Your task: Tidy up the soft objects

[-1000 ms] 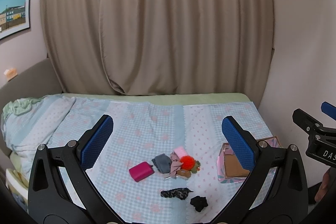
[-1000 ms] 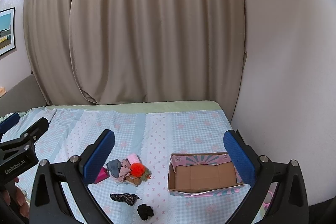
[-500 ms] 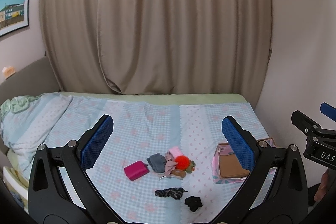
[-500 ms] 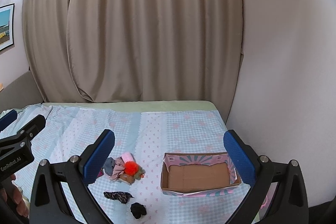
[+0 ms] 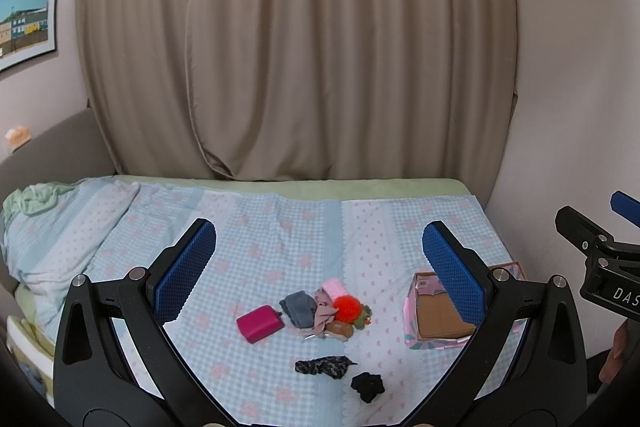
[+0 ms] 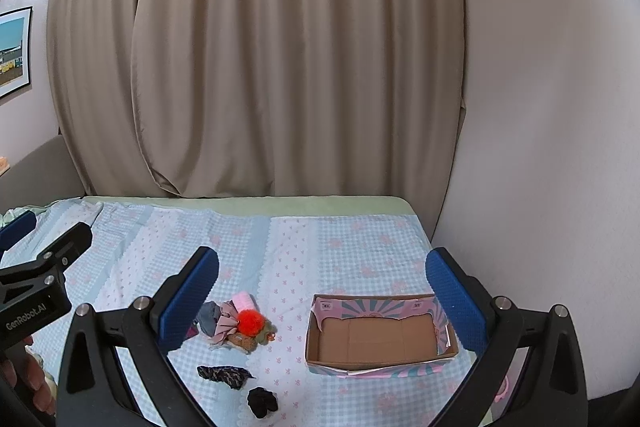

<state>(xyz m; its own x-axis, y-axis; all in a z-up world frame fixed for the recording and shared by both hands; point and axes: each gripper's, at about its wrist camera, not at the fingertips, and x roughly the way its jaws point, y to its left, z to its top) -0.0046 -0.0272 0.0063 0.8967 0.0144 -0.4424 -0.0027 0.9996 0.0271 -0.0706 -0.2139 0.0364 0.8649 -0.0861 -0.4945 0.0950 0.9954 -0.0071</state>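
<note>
Soft items lie in a small heap on the bed: a pink roll (image 5: 335, 286), a grey cloth (image 5: 299, 308), an orange pompom (image 5: 346, 308) (image 6: 249, 321) and a magenta pouch (image 5: 259, 323). A dark patterned scrunchie (image 5: 323, 367) (image 6: 225, 374) and a black one (image 5: 368, 386) (image 6: 262, 402) lie nearer to me. An open cardboard box (image 6: 378, 337) (image 5: 438, 315) with pink patterned sides stands right of the heap. My left gripper (image 5: 318, 271) and my right gripper (image 6: 322, 291) both hang open above the bed, holding nothing.
The bed (image 5: 280, 227) has a light blue checked sheet, with a bunched duvet (image 5: 60, 223) at the left. Beige curtains (image 5: 300, 47) hang behind it and a wall (image 6: 540, 147) closes the right side. A hand (image 6: 24, 379) holds the left gripper's handle.
Both views have shifted a little: the heap and the box sit slightly lower and more to the left than a second ago. Nothing on the bed has moved.
</note>
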